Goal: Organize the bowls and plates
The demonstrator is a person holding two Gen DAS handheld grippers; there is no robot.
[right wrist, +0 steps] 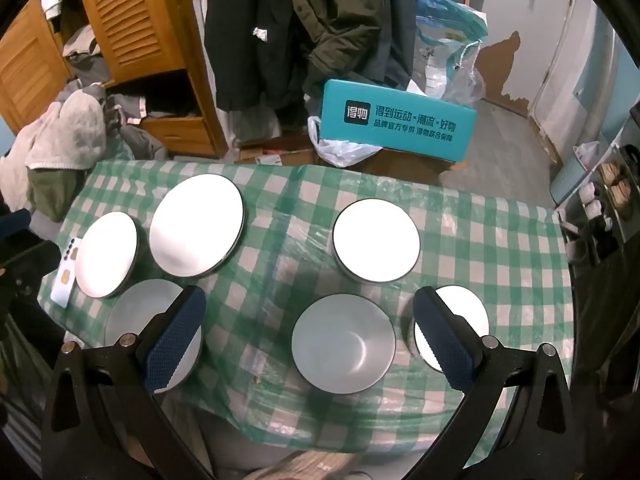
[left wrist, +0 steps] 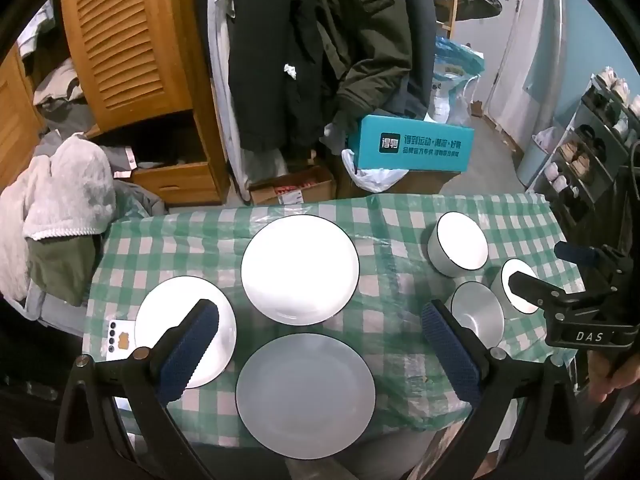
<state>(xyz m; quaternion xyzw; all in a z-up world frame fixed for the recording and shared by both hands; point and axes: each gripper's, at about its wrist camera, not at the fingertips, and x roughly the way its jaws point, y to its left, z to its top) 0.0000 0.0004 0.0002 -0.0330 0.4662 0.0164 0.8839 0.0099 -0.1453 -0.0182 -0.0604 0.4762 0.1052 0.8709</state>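
Observation:
Three white plates lie on the green checked table: a large far plate, a left plate and a near plate. Three white bowls stand at the right: a far bowl, a near bowl and a right bowl. My left gripper is open and empty, above the plates. My right gripper is open and empty, above the near bowl, with the far bowl and right bowl beside it. The plates show at the left in the right wrist view.
A white phone lies at the table's left edge; it also shows in the right wrist view. Beyond the table are a teal box, cardboard boxes, hanging coats, a wooden wardrobe and piled clothes. A shoe rack stands at the right.

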